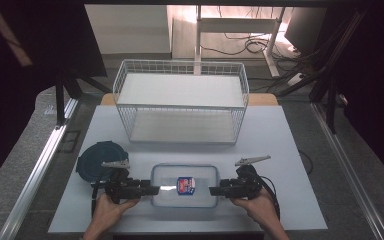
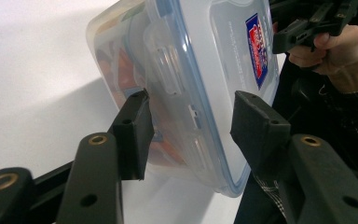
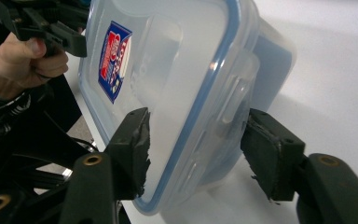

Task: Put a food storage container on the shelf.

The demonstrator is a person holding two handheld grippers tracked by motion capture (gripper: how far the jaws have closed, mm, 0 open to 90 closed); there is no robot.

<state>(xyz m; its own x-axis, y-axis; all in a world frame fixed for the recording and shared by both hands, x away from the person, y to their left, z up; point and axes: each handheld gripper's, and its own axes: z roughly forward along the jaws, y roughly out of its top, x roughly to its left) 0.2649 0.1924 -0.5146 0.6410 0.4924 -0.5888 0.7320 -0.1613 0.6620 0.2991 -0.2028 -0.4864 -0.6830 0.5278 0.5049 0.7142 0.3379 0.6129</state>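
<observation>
A clear plastic box with a blue-rimmed lid and a red and blue label is sitting on the white table, close to the near edge and about midway between left and right. Food in orange tones is showing through its wall in the left gripper view.

The left gripper is reaching in level from the left, held in the person's left hand. Its jaws are straddling the box's left end: in the left gripper view one pad is lying against the box wall by the latch, while the other pad is standing a little clear of the lid, so the box is not clamped there.

The right gripper is coming in from the right, in the right hand. In the right gripper view its jaws are sitting on either side of the right end and its latch; one pad looks to be touching the lid, the other is showing a narrow gap to the box wall. It is not gripping firmly either.

A round dark blue lid is lying on the table to the left, just behind the left gripper. A white wire basket is standing farther back, well apart from the box.
</observation>
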